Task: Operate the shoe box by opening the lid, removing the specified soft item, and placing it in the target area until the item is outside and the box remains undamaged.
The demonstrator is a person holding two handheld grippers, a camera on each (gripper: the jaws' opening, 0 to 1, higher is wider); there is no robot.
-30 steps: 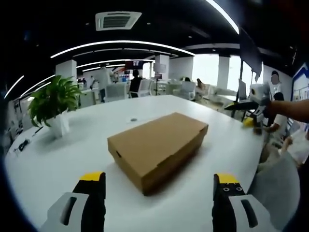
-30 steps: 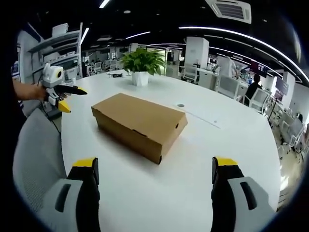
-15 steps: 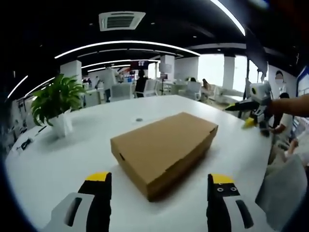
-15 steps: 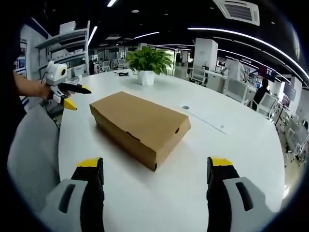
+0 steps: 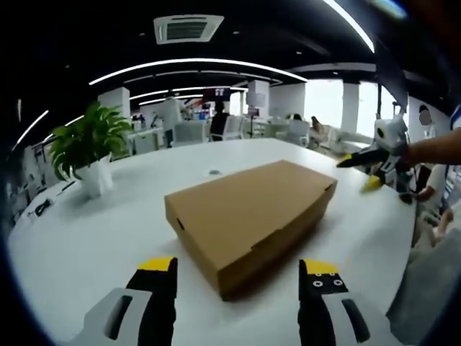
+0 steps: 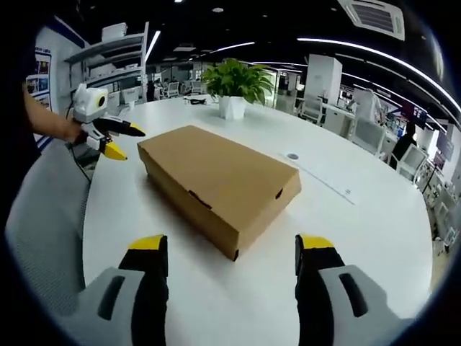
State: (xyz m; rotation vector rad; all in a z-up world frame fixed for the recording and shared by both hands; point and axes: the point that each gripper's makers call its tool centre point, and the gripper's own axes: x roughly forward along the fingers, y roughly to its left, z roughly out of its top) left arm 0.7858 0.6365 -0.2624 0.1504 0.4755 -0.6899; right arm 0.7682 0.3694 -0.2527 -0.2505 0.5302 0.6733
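Plain brown corrugated-cardboard shoe box [image 5: 248, 216], long rectangular, lid shut, so contents could not be seen. It lay flat on the white glossy round worktop [image 5: 86, 238], roughly central, one corner pointing toward each camera. Small slot cut-outs showed on its side walls; edges crisp, no dents visible. In the right gripper view the same box [image 6: 220, 184] sat ahead of the fingers, with bare worktop [image 6: 374, 223] all round it.

Left gripper [image 5: 238, 274]: grey body, black fingers [image 5: 160, 292] with yellow tips, spread wide apart, pinching nothing, just short of the box's near corner and not touching it. Also seen in the right gripper view [image 6: 115, 140] at the worktop's left edge, held by a person's hand, fingers parted there too.

Right gripper [image 6: 230, 252]: same build, fingers [image 6: 311, 277] spread wide, empty, near the box corner but apart from it. In the left gripper view it [image 5: 371, 169] hung over the worktop's right edge, clear of the box.

Green leafy plant in a white pot [image 5: 90, 155] stood upright toward the far side of the worktop, well apart from the box; also seen in the right gripper view [image 6: 234, 86]. Small round grommet [image 6: 292, 156] sat in the worktop beyond the box. Grey fabric chair back [image 6: 43, 216] stood beside the worktop edge. Open-plan office with desks and curved ceiling light strips behind.
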